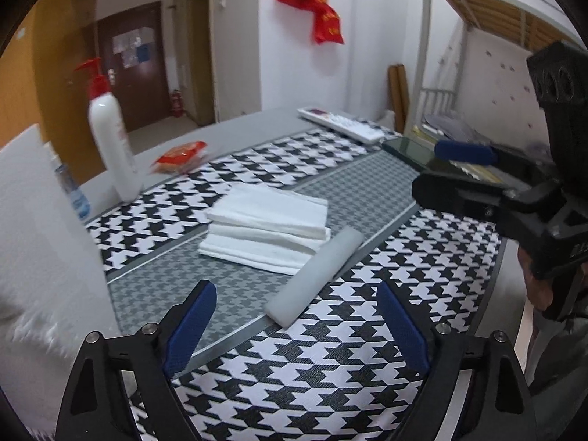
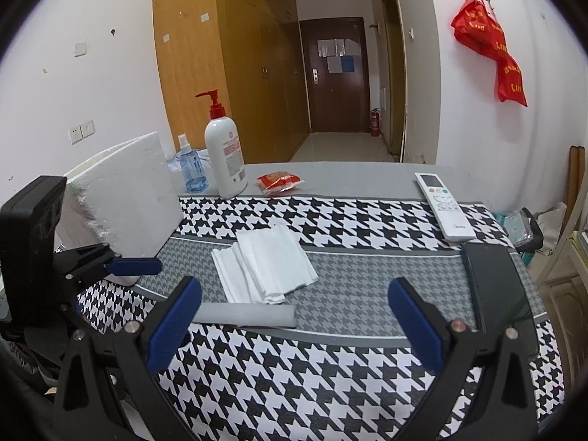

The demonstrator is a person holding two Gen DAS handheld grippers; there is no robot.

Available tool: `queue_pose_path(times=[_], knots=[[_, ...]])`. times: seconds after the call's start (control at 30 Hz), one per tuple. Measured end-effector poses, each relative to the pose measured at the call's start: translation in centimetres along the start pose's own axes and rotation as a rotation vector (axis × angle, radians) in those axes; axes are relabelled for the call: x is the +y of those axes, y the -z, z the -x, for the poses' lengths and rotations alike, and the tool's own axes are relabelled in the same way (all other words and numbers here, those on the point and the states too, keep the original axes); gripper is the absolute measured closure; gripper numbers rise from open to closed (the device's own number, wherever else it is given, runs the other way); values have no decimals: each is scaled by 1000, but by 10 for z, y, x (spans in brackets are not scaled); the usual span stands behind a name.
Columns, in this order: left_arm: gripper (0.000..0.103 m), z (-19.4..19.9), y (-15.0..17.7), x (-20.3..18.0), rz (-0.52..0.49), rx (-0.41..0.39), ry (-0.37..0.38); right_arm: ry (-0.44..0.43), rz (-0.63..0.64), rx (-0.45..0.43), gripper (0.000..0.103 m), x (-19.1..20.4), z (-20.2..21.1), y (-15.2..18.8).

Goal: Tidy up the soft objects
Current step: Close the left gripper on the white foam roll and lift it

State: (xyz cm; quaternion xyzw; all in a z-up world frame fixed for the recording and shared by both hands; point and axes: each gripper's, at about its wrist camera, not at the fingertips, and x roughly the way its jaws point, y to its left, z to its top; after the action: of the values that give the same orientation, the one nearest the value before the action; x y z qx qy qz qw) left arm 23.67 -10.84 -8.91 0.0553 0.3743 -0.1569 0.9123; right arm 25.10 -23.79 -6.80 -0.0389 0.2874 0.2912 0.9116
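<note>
White folded cloths (image 2: 262,264) are already stacked mid-bench on the houndstooth mat (image 2: 330,378). Grey foam strip (image 2: 244,315) is left loose, just beside the stack's near edge, not yet placed. Left hand-held gripper (image 1: 296,325) and right hand-held gripper (image 2: 294,323) are both held open; nothing is gripped. Task is judged partly done.

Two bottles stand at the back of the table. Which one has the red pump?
The tall white pump bottle. The small spray bottle beside it is clear blue with a white nozzle.
</note>
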Motion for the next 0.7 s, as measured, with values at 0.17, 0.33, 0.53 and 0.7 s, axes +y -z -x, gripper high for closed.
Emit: queue_pose_path(times=[0.17,0.33,0.53,0.7], knots=[[37,-23,0,4,13,81,44,2,-9,-7,0,-4,3,1],[43,-32,1,6,21,110,52,0,-15,-6,0,-6,5,4],[51,-38,-2,6,17,131,57,0,-19,1,0,-9,3,6],[52,-42,-4,8,15,143,69,-3,-22,0,0,-10,3,7]])
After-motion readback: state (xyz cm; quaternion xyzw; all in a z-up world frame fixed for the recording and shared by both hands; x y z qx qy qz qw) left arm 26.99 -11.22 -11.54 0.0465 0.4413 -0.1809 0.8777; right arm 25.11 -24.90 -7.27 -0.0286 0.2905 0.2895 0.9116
